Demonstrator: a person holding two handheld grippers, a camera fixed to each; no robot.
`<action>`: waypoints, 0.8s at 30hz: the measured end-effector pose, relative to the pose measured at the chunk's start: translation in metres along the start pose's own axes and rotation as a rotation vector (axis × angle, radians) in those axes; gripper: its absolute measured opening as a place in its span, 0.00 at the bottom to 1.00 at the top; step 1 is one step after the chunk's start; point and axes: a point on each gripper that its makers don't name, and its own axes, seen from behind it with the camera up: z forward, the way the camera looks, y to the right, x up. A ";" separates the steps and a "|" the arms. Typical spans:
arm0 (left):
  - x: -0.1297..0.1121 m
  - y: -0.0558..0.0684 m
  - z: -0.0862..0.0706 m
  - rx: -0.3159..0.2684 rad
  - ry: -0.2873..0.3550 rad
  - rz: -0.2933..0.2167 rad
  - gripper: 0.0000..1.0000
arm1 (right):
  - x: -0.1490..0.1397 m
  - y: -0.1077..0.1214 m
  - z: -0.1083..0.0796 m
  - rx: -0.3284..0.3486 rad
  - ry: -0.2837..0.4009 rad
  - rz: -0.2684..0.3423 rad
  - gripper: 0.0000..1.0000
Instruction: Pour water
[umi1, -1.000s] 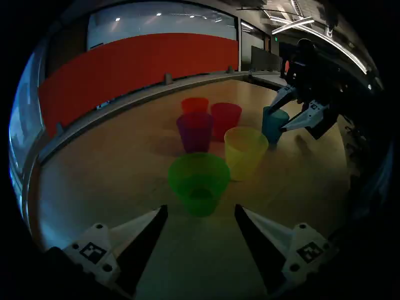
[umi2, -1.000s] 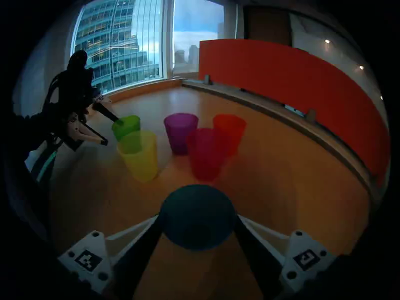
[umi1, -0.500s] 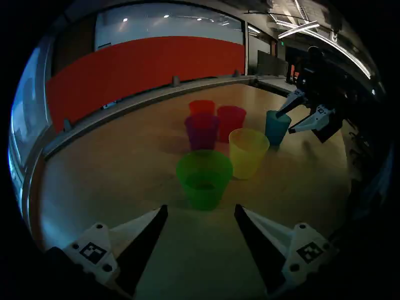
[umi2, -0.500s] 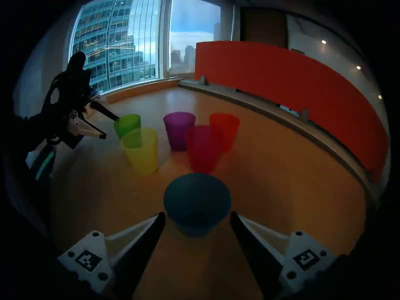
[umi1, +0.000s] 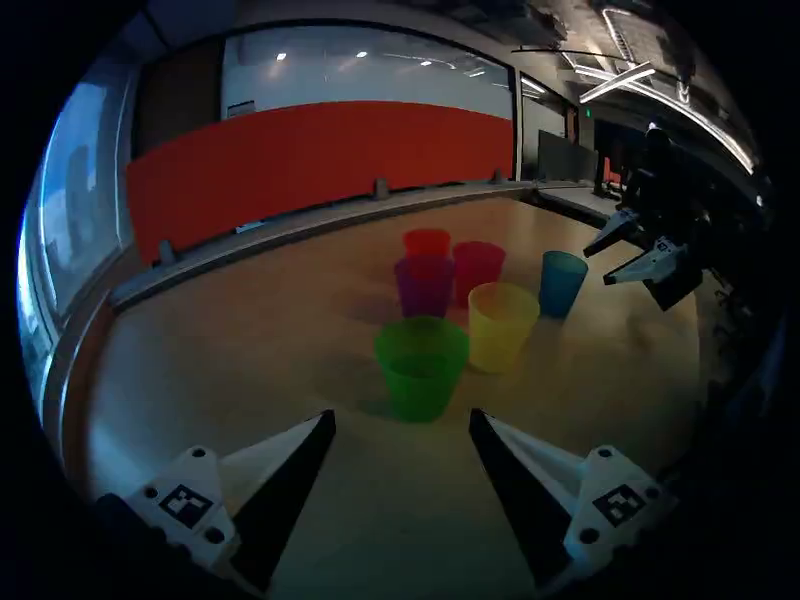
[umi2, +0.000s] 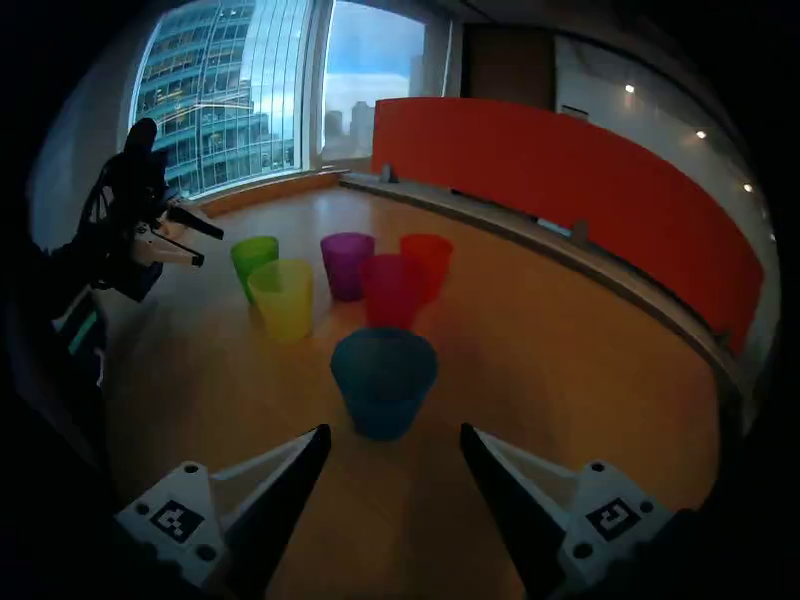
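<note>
Your light wooden tabletop (umi1: 250, 320) carries six upright translucent plastic cups: green cup (umi1: 421, 367) and yellow cup (umi1: 502, 326) side by side; purple cup (umi1: 424, 286), magenta cup (umi1: 478, 272) and orange-red cup (umi1: 427, 243) clustered close by; teal cup (umi1: 562, 283) standing slightly apart.

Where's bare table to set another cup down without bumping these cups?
Bare tabletop stretches from the green cup to the raised ledge, and from the blue cup to that ledge. Crowded: purple cup, pink cup, orange cup and yellow cup stand close together.
</note>
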 end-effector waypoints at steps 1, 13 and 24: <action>0.001 -0.001 -0.002 0.010 0.009 -0.003 1.00 | 0.001 0.001 -0.002 -0.008 0.008 0.004 1.00; 0.027 -0.020 -0.018 0.135 0.133 -0.027 1.00 | 0.021 0.018 -0.026 -0.123 0.122 0.065 1.00; 0.063 -0.042 -0.037 0.258 0.273 -0.064 1.00 | 0.054 0.048 -0.049 -0.265 0.272 0.128 1.00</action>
